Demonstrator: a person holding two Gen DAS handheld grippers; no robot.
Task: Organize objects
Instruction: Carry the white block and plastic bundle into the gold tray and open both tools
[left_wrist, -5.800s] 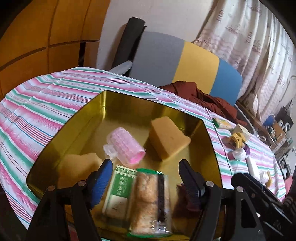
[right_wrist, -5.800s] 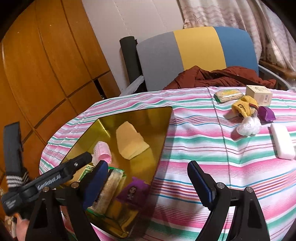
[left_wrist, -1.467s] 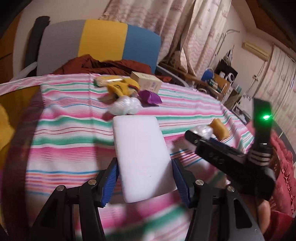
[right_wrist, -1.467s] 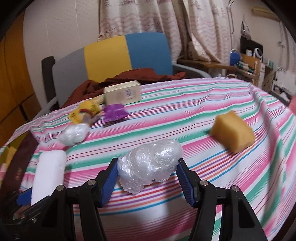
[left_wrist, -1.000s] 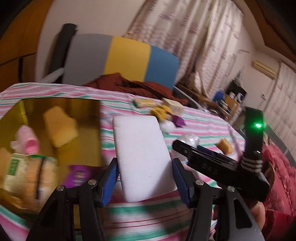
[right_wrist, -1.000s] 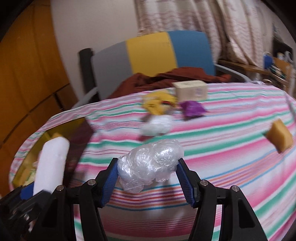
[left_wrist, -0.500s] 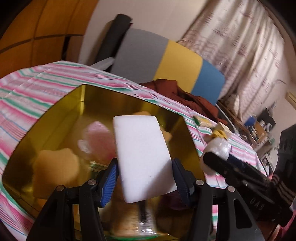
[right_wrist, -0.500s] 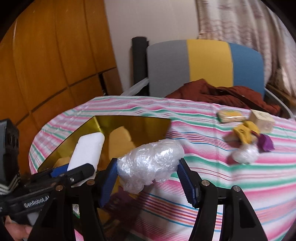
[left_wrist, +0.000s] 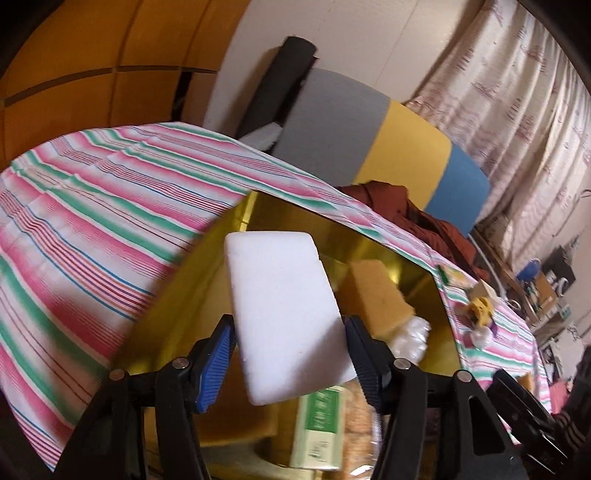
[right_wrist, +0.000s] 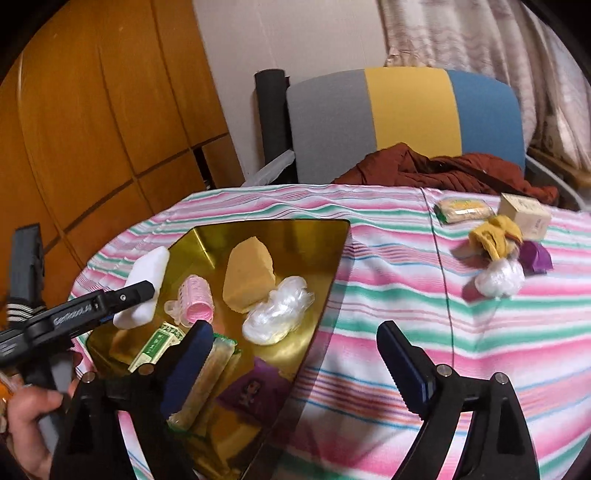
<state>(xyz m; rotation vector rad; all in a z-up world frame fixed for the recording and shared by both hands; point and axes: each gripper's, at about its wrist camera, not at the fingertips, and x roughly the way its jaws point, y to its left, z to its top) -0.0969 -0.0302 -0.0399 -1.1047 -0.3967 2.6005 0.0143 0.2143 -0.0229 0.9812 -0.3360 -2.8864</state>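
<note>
A gold tray sits on the striped tablecloth. It holds a yellow sponge, a pink hair roller, snack packets and a crumpled clear plastic bundle. My right gripper hovers over the tray's near right corner. Its jaws are opening wide with nothing between them. My left gripper is above the tray's left side. Its jaws are opening around a white foam block, which has tilted and sits loose, with a slight gap at the left pad. The same block shows in the right wrist view.
To the right on the cloth lie a wrapped snack, a small box, a yellow item, a purple wrapper and a white plastic ball. A chair with a red-brown cloth stands behind the table.
The right gripper opened and the plastic bundle now lies in the tray beside the yellow sponge. The left gripper swung left over the tray, and its white block tilted as the jaws widened.
</note>
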